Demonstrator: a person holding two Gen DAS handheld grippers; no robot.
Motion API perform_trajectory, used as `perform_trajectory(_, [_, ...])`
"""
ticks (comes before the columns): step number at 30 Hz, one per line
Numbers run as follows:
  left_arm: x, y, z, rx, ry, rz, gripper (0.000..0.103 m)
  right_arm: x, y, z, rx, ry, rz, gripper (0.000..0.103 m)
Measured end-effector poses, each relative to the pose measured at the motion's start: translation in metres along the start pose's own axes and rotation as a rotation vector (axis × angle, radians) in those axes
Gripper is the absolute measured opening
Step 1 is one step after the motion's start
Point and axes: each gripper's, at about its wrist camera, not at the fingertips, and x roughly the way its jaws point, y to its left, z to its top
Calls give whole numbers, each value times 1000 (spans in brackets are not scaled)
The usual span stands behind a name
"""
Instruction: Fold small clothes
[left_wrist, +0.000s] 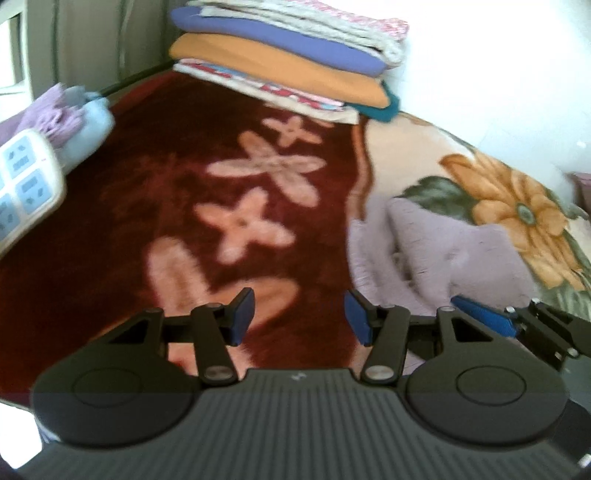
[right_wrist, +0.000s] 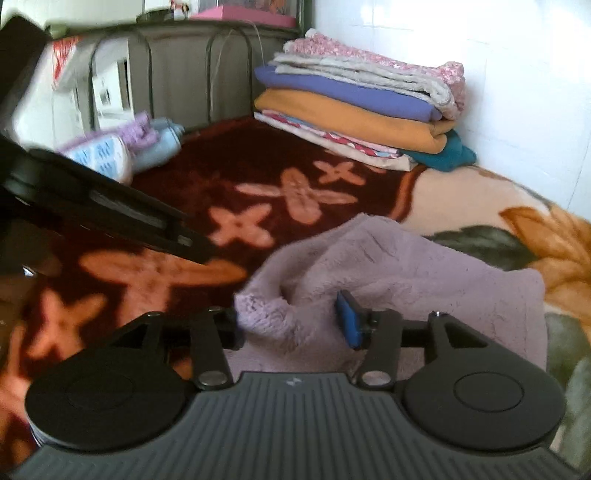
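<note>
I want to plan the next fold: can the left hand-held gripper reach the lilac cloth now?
Probably yes: the left hand-held gripper is open and the lilac cloth lies just right of it, nothing between.

I see the garment (right_wrist: 406, 273) on the blanket (right_wrist: 258, 155) front right, folded stack (right_wrist: 354, 110) behind it, smaller pile (right_wrist: 140, 144) far left.

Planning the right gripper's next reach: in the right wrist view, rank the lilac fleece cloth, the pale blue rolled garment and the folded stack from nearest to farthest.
Measured from the right gripper:
1. Lilac fleece cloth, bunched between its open fingers, spreading right.
2. Pale blue rolled garment, far left by the headboard.
3. Folded stack, far right against the wall.
Items 2 and 3 are nearly level; that order is tentative.
</note>
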Motion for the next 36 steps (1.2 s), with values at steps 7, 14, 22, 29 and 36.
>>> perform_trajectory(7, [8, -35, 15, 29, -37, -93, 56, -56, -38, 17, 94, 7, -49, 70])
perform_trajectory(14, [42, -69, 23, 46, -5, -192, 56, -89, -116, 4, 330, 29, -100, 73])
perform_trajectory(22, [90, -81, 20, 61, 38, -162, 50, -68, -166, -36, 547, 93, -120, 75])
perform_trajectory(29, [83, -64, 19, 23, -11, -224, 20, -38, -173, -54, 683, 123, -33, 75])
perform_trajectory(36, [76, -27, 30, 10, -37, -107, 15, -33, -131, -34, 531, 108, -25, 75])
